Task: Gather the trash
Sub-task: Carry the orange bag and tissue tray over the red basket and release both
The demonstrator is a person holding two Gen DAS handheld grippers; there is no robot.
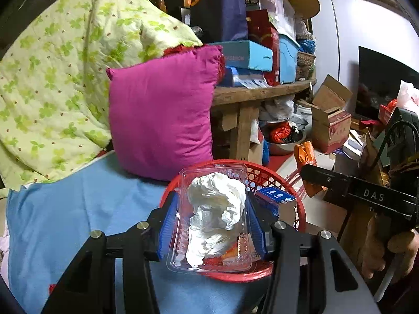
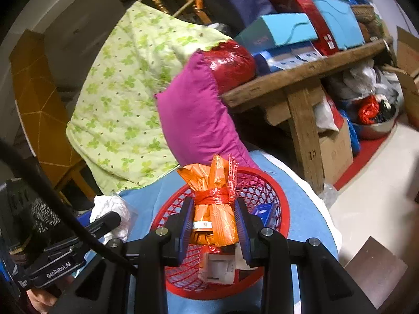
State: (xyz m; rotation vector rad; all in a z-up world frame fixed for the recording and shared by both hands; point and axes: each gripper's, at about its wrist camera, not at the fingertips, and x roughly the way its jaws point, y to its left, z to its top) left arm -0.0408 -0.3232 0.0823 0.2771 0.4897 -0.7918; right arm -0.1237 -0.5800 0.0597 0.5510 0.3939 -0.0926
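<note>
1. Trash sits in both tools above a red mesh basket (image 2: 264,191), which stands on a blue sheet (image 1: 78,209) spread over a rounded surface.
2. A clear plastic clamshell box (image 1: 212,219) with crumpled white paper (image 1: 217,209) inside is clamped between the blue pads of the left tool (image 1: 212,222); the box hangs over the near side of the basket.
3. An orange wrapper bundle (image 2: 213,209), tied round its middle with red plastic string, is pinched between the blue pads of the right tool (image 2: 213,222), directly above the basket's opening.
4. Inside the basket lie a small blue carton (image 2: 263,213) against the far right wall and a white-and-red packet (image 2: 217,267) near the front rim.
5. Behind the basket a magenta pillow (image 1: 162,110) leans upright, touching a green clover-print quilt (image 1: 52,78) heaped to its left.
6. To the right of the pillow stands a rough wooden table (image 2: 301,78) stacked with blue and red boxes; a steel bowl (image 2: 377,125) of rubbish and cardboard boxes sit on the floor beneath and beside it.
</note>
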